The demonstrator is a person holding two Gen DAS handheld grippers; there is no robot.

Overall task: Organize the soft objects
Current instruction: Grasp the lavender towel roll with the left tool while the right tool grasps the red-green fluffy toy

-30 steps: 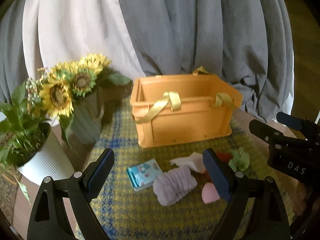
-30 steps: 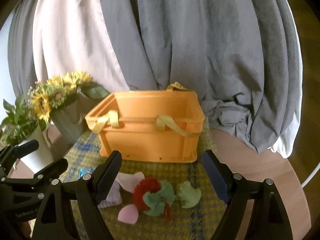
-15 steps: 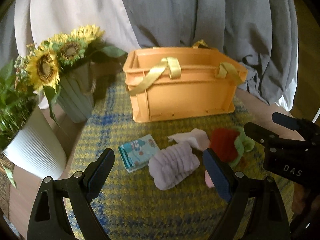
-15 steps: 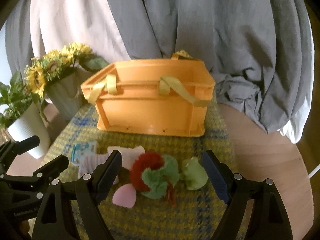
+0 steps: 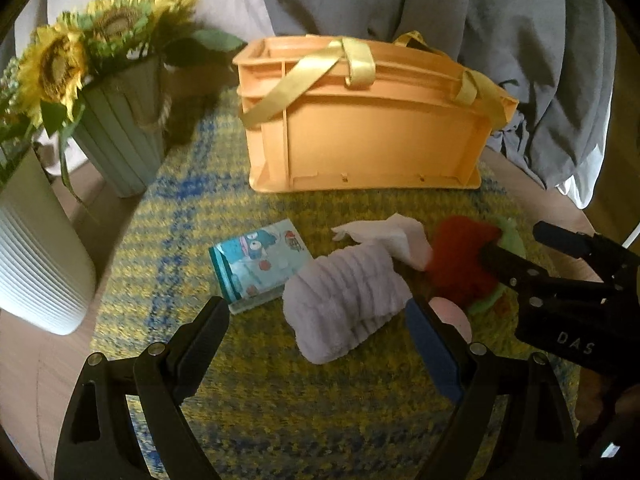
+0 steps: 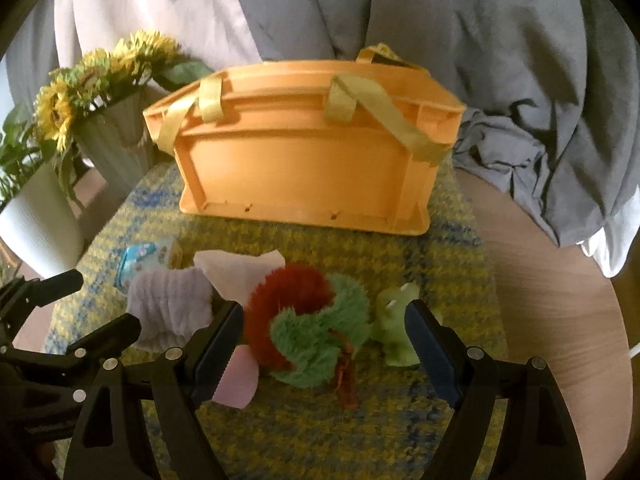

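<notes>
Both claws (image 5: 318,334) (image 6: 324,338) have dropped closer to the soft pile, open

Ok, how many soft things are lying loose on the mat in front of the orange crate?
6 visible: tissue pack leftmost, lavender cloth beside it, white cloth behind, pink puff nearest, red-green plush centre, green toy rightmost. More may hide underneath.

We held both grippers side by side, tilted downward. Our left gripper (image 5: 316,344) had its 2 jaws spread wide with nothing gripped. Our right gripper (image 6: 324,344), just to its right, was likewise spread and empty.
</notes>
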